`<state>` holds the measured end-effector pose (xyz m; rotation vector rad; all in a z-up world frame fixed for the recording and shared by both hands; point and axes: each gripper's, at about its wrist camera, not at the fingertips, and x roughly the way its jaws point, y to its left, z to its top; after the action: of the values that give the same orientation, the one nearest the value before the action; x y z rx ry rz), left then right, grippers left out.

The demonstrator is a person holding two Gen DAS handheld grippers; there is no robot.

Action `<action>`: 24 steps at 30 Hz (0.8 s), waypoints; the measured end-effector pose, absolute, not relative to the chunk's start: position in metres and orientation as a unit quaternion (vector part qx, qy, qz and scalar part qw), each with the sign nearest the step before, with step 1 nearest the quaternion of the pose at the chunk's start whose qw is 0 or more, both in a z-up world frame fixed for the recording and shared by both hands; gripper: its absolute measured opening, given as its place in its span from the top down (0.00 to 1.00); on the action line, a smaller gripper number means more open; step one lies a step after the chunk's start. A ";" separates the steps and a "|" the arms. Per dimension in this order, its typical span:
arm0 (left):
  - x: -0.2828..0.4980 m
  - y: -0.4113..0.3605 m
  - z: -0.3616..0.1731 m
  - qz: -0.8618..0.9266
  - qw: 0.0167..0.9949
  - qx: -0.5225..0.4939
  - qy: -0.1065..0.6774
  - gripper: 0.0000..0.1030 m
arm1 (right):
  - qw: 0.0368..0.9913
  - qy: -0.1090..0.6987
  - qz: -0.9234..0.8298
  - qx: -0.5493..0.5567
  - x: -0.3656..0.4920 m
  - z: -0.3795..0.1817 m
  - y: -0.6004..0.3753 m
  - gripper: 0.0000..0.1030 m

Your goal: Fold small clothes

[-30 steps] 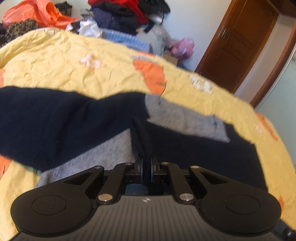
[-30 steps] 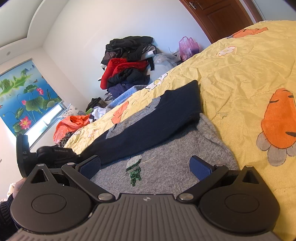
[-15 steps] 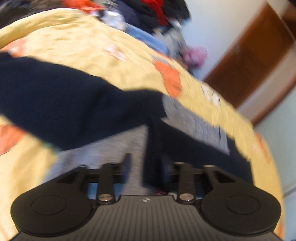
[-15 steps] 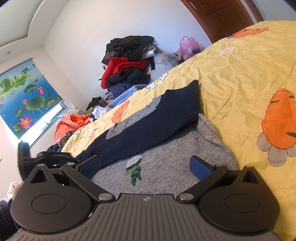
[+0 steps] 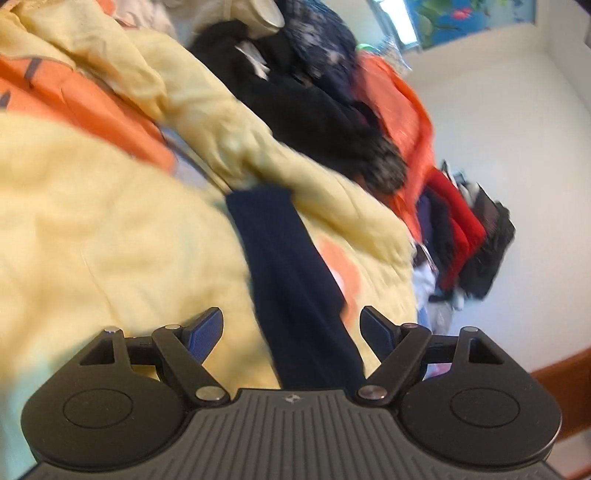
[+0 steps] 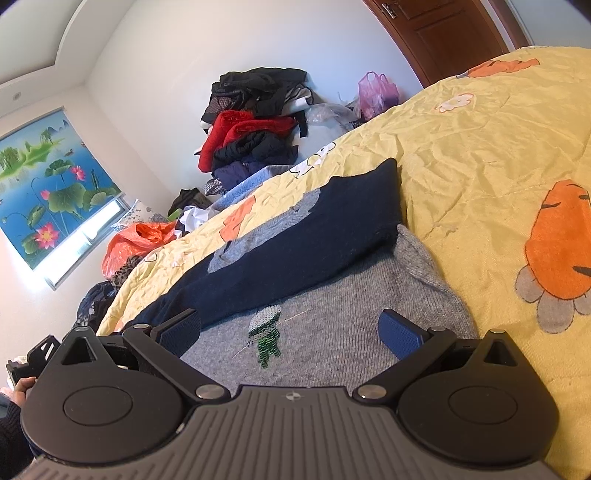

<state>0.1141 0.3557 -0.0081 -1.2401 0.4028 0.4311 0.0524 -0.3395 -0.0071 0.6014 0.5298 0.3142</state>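
Observation:
A grey knit sweater [image 6: 332,325] with navy sleeves lies flat on the yellow bedspread [image 6: 480,155]. One navy sleeve [image 6: 303,251] is folded across its chest, above a small green motif [image 6: 266,334]. My right gripper [image 6: 291,332] hovers open over the grey body, with nothing between its blue pads. In the left wrist view, the other navy sleeve [image 5: 295,288] stretches out over the bedspread [image 5: 110,240]. My left gripper [image 5: 291,328] straddles it; its jaws are opening and the pads [image 5: 207,332] stand clear of the cloth. The picture is blurred.
Piled clothes [image 6: 251,136] lean against the far wall beside a pink bag [image 6: 376,92] and a wooden door [image 6: 450,33]. An orange bag [image 6: 136,243] lies at the bed's far edge. More dark clothes [image 5: 303,107] lie beyond the bunched quilt. A hand [image 6: 22,386] shows at the lower left.
My left gripper let go of the navy sleeve it pinched, opened wide, rolled and swung away to the other sleeve. The right gripper kept still.

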 end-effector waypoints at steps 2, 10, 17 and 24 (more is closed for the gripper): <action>0.119 0.370 -0.012 0.187 0.773 -0.578 0.180 0.21 | 0.910 0.257 0.151 0.288 0.053 -0.007 -0.339 0.00; 0.150 0.380 -0.009 0.203 0.799 -0.539 0.174 0.35 | 0.914 0.260 0.146 0.273 0.054 -0.006 -0.334 0.00; 0.161 0.367 -0.005 0.263 0.824 -0.454 0.215 0.93 | 0.913 0.258 0.147 0.279 0.055 -0.006 -0.336 0.00; 0.174 0.279 0.053 0.230 0.917 -0.270 0.185 0.94 | 0.911 0.256 0.150 0.286 0.054 -0.007 -0.339 0.00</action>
<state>0.1739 0.2794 0.0527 -0.5554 0.3796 0.4727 0.0537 -0.3393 -0.0070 0.5902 0.5285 0.3087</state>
